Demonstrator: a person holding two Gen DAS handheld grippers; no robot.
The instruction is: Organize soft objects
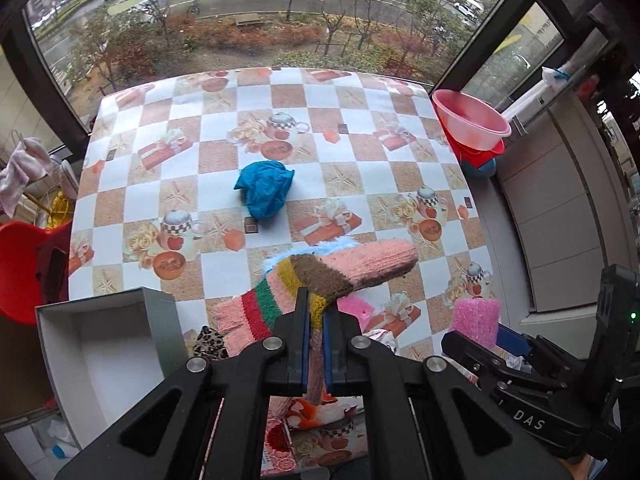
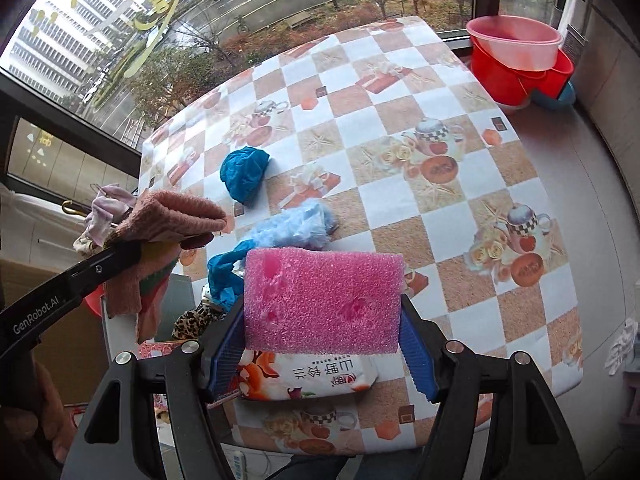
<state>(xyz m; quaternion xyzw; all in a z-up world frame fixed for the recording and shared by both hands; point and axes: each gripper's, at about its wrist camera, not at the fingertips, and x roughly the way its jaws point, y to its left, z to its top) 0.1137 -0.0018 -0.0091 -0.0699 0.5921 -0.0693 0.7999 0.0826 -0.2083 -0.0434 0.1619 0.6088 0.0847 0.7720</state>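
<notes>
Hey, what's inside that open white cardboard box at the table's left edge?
The open white cardboard box shows only bare white walls and floor in the left wrist view. Its near corner is hidden behind the left hand-held gripper, so anything there cannot be seen.

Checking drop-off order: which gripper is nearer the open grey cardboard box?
Left. The left gripper, shut on the striped knitted sock, hangs beside the grey cardboard box; the right gripper, clamping the pink sponge, is farther right.
</notes>
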